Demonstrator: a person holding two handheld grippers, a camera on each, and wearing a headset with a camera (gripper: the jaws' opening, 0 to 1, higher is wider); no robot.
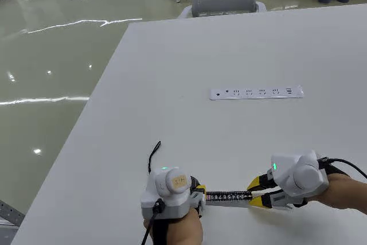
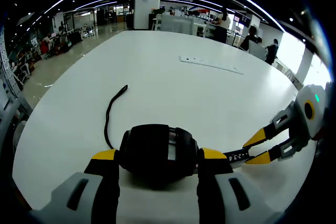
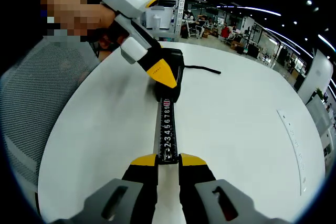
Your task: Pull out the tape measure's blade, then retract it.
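L gripper [image 2: 159, 156] clamps tape measure case [image 2: 149, 142] at 6 o'clock on table [image 1: 189, 55] as anchor, R gripper [image 3: 168, 158] at case's 3 o'clock pinches blade [image 3: 166, 124] tip, so blade's partly out, taut.

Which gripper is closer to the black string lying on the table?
Left. The left gripper clamps the tape measure case, and the black strap trails from that case just beyond it. The right gripper is farther off, pinching the end of the pulled-out blade.
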